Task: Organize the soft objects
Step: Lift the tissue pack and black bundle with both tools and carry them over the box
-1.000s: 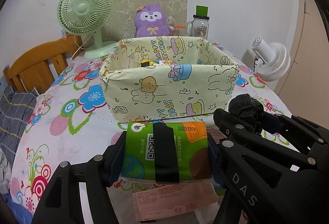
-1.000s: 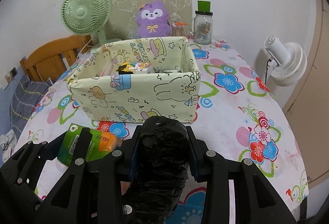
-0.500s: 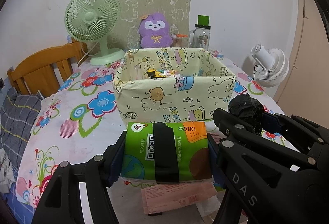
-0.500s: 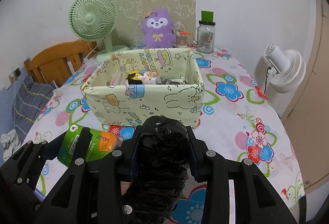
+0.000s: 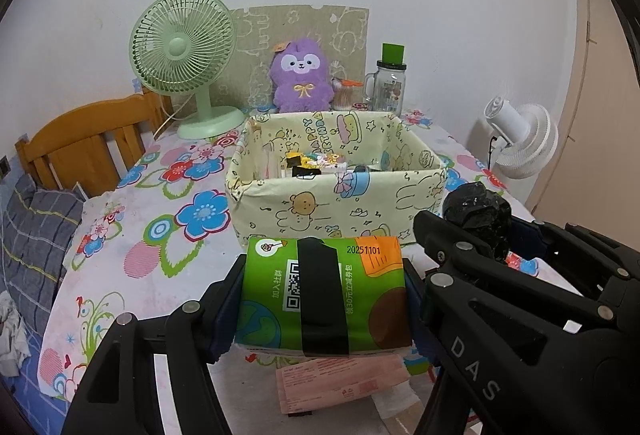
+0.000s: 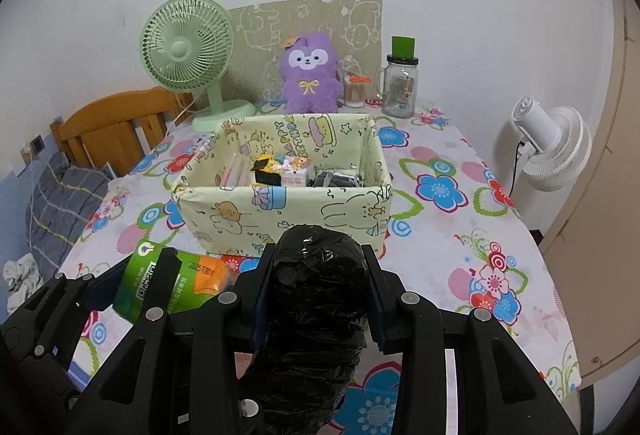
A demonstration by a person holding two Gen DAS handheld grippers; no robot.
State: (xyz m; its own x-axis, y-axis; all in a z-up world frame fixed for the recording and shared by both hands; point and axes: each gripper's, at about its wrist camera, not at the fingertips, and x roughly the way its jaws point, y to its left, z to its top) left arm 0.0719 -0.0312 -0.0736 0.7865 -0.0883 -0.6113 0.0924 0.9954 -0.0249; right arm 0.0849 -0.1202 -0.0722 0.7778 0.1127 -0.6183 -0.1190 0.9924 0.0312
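Observation:
My left gripper [image 5: 324, 295] is shut on a green tissue pack [image 5: 324, 295] with a black tape band, held above the table in front of the box. My right gripper [image 6: 316, 295] is shut on a black plastic bundle [image 6: 316, 287], also off the table; the bundle [image 5: 478, 213] shows at the right of the left wrist view, and the tissue pack [image 6: 176, 283] at the lower left of the right wrist view. Just beyond both stands a pale yellow fabric box [image 5: 340, 207] [image 6: 288, 211] with cartoon prints, holding several small items.
A floral cloth covers the table [image 6: 440, 191]. Behind the box stand a green fan [image 5: 184, 59], a purple plush [image 5: 302, 75] and a glass jar [image 5: 388, 87]. A white fan [image 6: 556, 151] is off the right edge, a wooden chair [image 5: 80, 151] at left. A pink packet [image 5: 344, 379] lies below the tissue pack.
Both grippers have risen slightly with their loads still held. The box now sits lower in both views and more of its inside shows.

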